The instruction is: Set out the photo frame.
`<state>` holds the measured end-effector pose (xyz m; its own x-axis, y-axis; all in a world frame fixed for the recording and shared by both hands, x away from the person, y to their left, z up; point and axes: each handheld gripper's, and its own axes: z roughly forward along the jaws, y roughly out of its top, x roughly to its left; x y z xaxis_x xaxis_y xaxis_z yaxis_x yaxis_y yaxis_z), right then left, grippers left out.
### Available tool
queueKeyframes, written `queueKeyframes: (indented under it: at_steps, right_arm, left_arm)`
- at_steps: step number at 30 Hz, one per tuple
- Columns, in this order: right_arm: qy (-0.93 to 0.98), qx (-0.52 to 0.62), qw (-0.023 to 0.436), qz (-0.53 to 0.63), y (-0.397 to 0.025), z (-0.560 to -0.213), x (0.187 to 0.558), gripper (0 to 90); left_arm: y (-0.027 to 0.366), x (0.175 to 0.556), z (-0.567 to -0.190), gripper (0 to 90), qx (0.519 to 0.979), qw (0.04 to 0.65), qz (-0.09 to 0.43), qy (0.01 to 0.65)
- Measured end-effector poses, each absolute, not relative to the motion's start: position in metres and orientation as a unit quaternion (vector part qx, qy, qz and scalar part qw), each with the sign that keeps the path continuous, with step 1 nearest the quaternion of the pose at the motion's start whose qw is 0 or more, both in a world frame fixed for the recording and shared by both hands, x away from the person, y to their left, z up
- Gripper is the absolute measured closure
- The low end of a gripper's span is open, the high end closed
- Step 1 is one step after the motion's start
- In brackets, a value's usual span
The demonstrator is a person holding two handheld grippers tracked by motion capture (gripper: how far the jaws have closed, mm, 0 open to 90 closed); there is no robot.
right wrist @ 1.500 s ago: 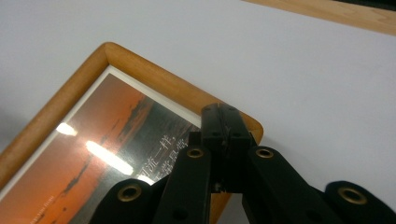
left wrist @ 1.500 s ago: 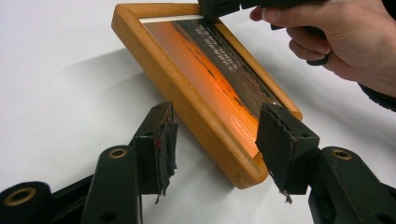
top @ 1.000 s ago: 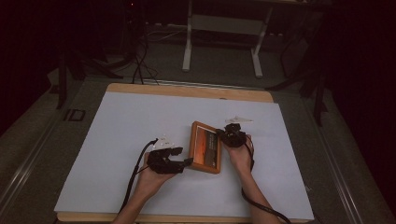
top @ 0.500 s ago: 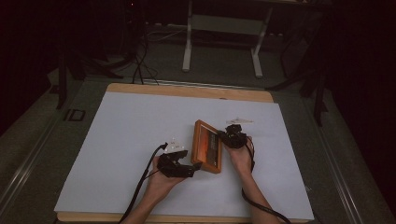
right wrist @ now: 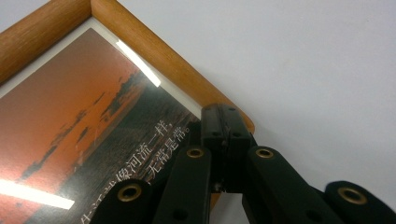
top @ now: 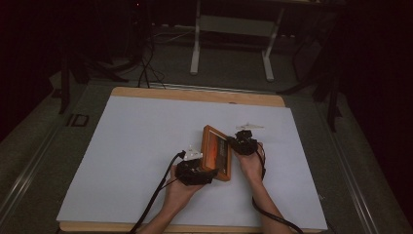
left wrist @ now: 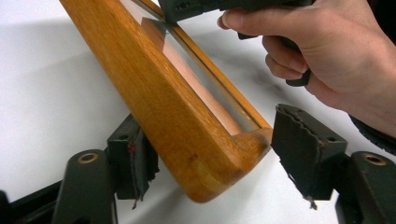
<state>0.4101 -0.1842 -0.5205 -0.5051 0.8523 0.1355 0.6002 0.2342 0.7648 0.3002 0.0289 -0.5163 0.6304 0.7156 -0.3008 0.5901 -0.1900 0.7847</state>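
On the counter (top: pixel 122 146), high view: a wooden picture frame (top: pixel 217 152) sits right of centre toward the near side, tilted, its left long side lifted. Left gripper (top: pixel 204 171) is at the frame's near left corner, held from below by the left hand (top: pixel 181 190). Right gripper (top: pixel 233 141) is at the frame's right edge toward the far end, right hand (top: pixel 251 163) behind it. A small white piece (top: pixel 249 126) lies on the counter just beyond the right gripper. Cables trail from both grippers to the near edge. Floor and a stand base (top: pixel 231 46) beyond the counter, dark.

Left gripper view: picture frame (left wrist: pixel 159 93) runs diagonally, its rounded corner sits between the jaws of the left gripper (left wrist: pixel 212 158). Jaws wide open, one pad close beside the frame's outer edge, the other apart from the corner; no grip. The right hand (left wrist: pixel 336 56) holds the other gripper (left wrist: pixel 210 7) at the top, on the frame's upper rail.

Right gripper view: the right gripper (right wrist: pixel 225 140) has its jaws pressed together over the picture frame (right wrist: pixel 154 60) rail near a corner; whether the rail is actually pinched between them, cannot tell. Orange sunset print with white characters under glass. Bare white counter (right wrist: pixel 317 70) beside it.
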Motion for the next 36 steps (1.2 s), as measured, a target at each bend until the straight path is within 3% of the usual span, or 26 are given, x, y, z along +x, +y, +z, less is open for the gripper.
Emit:
queueKeyframes:
  at_steps: [11,36]
  right_arm:
    - [0.77,0.472,0.155,0.4,-0.185,-0.52,0.411,90.0]
    - [0.766,0.478,0.163,0.397,-0.216,-0.513,0.403,90.0]
  left_arm:
    - [0.032,0.306,-0.516,43.6,0.75,0.487,0.037,0.446]
    - [0.028,0.321,-0.498,59.0,0.762,0.473,0.008,0.443]
